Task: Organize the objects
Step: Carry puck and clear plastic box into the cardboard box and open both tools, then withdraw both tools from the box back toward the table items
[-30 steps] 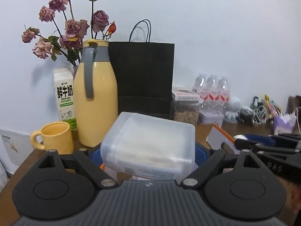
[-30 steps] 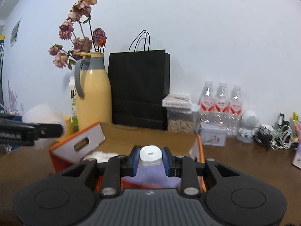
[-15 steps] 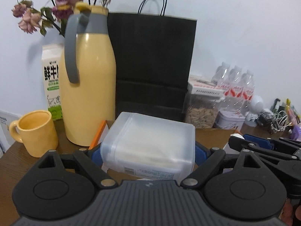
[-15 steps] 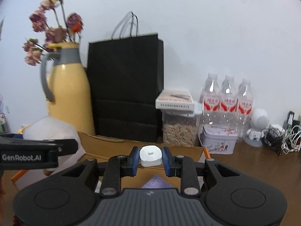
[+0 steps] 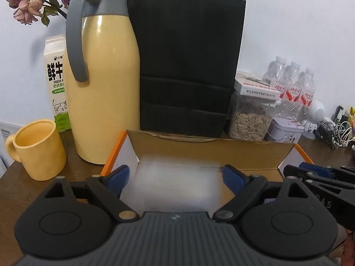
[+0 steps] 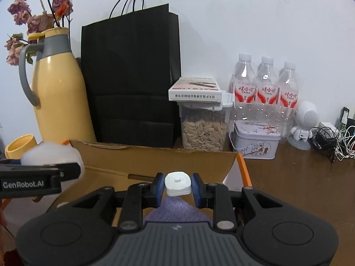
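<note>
Over the cardboard box on the table, the left tongs are opening around a blurred translucent container, probably dropping in. The right tongs pinch a white-capped purple pouch, not yet deposited.

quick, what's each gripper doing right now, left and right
Left gripper: jaws opening, frosted plastic box blurred between them, apparently let go over the cardboard box.
Right gripper: closed on a white-capped purple item.
</note>
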### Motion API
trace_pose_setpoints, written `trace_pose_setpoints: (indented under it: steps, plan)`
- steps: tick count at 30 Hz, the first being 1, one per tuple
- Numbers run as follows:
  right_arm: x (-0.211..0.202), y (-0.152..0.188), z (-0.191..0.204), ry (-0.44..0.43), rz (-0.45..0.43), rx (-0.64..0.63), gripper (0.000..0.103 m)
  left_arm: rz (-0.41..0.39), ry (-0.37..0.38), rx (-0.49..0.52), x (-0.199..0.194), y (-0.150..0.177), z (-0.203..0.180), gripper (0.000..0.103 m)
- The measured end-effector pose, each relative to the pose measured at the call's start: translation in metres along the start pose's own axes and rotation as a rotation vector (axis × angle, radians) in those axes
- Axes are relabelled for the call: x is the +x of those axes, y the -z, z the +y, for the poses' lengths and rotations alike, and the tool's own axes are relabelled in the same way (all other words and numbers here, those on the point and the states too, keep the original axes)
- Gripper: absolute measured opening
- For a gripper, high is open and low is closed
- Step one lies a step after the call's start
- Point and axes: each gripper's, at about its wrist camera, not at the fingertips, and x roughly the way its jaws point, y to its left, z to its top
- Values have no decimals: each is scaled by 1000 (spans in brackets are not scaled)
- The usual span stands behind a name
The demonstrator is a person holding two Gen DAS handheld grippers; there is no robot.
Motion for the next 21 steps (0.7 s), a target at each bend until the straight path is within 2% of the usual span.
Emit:
trace_pose_setpoints:
  steps: [2, 3, 4, 5, 6, 7, 15, 21]
  plan:
    - [1, 1, 0, 11, 4, -3, 29, -15, 9, -12, -4, 0, 2, 103]
    - [1, 2, -1, 15, 7, -1, 41, -15, 12, -18, -4, -1, 3, 103]
    - [1, 2, -2, 20, 7, 4, 63, -13, 11, -25, -4, -1, 4, 103]
    - [1, 3, -3, 27, 9, 7, 76, -11, 7, -32, -3, -2, 3, 103]
    - [1, 3, -3, 34, 9, 8, 94, -9, 5, -36, -3, -2, 4, 103]
    - [0, 3, -4, 39, 5, 6, 99, -5, 5, -35, -2, -2, 4, 103]
    - [-6, 5, -8, 29, 8, 13, 101, -8, 8, -28, -6, -1, 1, 103]
    - [-23, 2, -8, 15, -34, 11, 102, -48, 35, -16, -27, -2, 2, 103]
